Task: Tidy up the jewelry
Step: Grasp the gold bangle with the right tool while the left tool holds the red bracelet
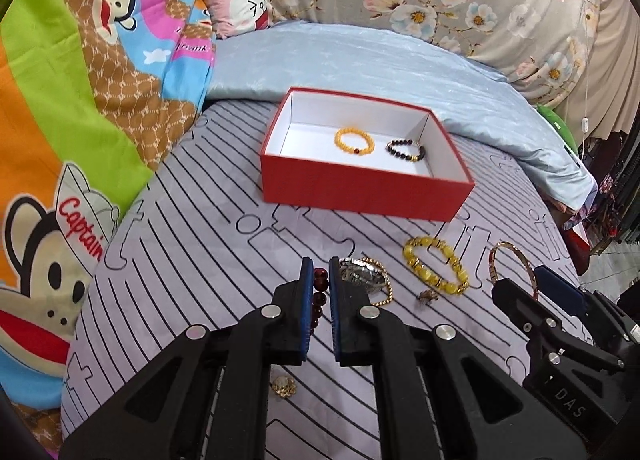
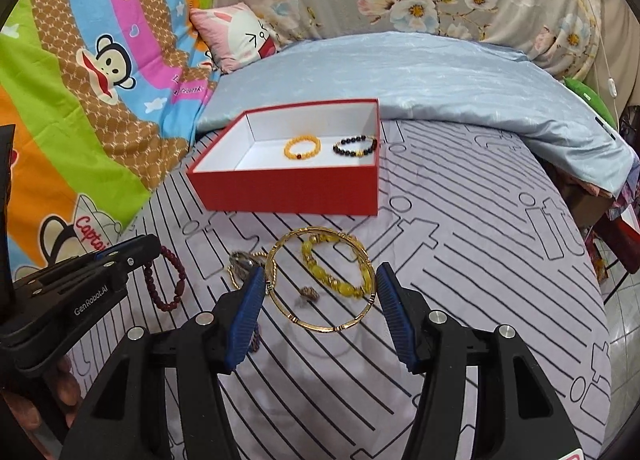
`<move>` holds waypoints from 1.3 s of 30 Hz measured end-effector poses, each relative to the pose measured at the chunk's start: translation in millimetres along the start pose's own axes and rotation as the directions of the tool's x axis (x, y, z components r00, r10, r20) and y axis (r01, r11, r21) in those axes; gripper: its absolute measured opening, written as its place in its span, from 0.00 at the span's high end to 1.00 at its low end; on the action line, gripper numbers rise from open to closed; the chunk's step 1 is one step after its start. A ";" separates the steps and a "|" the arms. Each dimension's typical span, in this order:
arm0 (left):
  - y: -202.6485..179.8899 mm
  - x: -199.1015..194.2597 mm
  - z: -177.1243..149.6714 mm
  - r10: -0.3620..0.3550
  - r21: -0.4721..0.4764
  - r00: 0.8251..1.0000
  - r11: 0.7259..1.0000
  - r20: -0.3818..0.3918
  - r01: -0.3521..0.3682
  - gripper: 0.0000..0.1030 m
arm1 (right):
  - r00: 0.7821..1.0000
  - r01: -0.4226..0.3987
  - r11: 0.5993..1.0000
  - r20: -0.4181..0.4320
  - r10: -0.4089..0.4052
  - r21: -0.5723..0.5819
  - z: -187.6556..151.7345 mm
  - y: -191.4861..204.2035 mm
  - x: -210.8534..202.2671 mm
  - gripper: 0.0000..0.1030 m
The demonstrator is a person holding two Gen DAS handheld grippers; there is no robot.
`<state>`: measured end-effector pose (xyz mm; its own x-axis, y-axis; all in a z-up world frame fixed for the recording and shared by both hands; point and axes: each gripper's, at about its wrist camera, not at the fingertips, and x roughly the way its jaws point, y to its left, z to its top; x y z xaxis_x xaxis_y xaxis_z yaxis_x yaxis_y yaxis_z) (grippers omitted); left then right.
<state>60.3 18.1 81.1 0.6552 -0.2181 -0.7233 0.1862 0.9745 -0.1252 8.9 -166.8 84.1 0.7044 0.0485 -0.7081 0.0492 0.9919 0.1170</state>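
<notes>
Bed sheet: lilac with black line print, lying under both grippers and bearing all the loose jewelry.
Cartoon blanket: left of the grippers; reads "Captain" in both views, "frank" further up.
Red box: ahead of both grippers, open, white inside; holds an orange bead bracelet and a dark bead bracelet, side by side, apart.
Left gripper: jaws nearly together, pinching a dark red bead bracelet; only the right wrist view shows its full loop hanging below the fingers, and the side print "GenRobot.AI".
Right gripper: jaws at mid width, pads pressing a gold bangle from both sides; the left wrist view shows "DAS" on its body.
Yellow bead bracelet: on the sheet between gripper and box.
Silver-and-gold pieces: just right of the left gripper's fingertips.
Flower brooch: under the left gripper; left wrist view only.
A hand: right wrist view only.
</notes>
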 end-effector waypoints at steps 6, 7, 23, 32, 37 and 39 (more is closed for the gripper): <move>-4.3 -2.9 15.6 -0.012 0.003 1.000 1.000 0.014 0.012 0.93 | 1.000 -0.008 1.000 0.027 0.009 -0.007 14.1 2.1 -1.5 0.47; -5.0 -2.9 18.4 -0.011 0.006 1.000 1.000 0.018 0.011 0.93 | 1.000 -0.011 1.000 0.030 0.011 -0.007 16.5 2.1 -0.8 0.47; 1.4 11.0 78.5 -0.051 -0.020 0.994 0.998 0.098 0.054 0.93 | 0.997 -0.005 1.000 0.078 0.008 -0.029 60.0 3.6 21.1 0.47; 47.0 42.4 43.5 0.013 -0.084 1.000 0.996 -0.014 -0.014 0.84 | 0.998 0.003 1.000 0.060 -0.002 -0.013 52.4 -4.4 27.2 0.47; 68.6 76.6 3.1 -0.001 -0.127 0.990 0.992 -0.141 -0.018 0.84 | 1.000 0.002 1.000 0.020 -0.002 0.003 36.5 -6.2 33.0 0.47; 66.7 82.4 -3.3 -0.005 -0.123 0.988 0.992 -0.153 -0.014 0.84 | 1.000 -0.001 1.000 0.011 0.001 0.007 33.2 -5.7 34.4 0.47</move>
<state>124.3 65.4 10.9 0.5341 -0.2127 -0.8182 0.0858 0.9765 -0.1978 56.3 -174.7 82.2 0.7121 0.0485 -0.7004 0.0530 0.9910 0.1226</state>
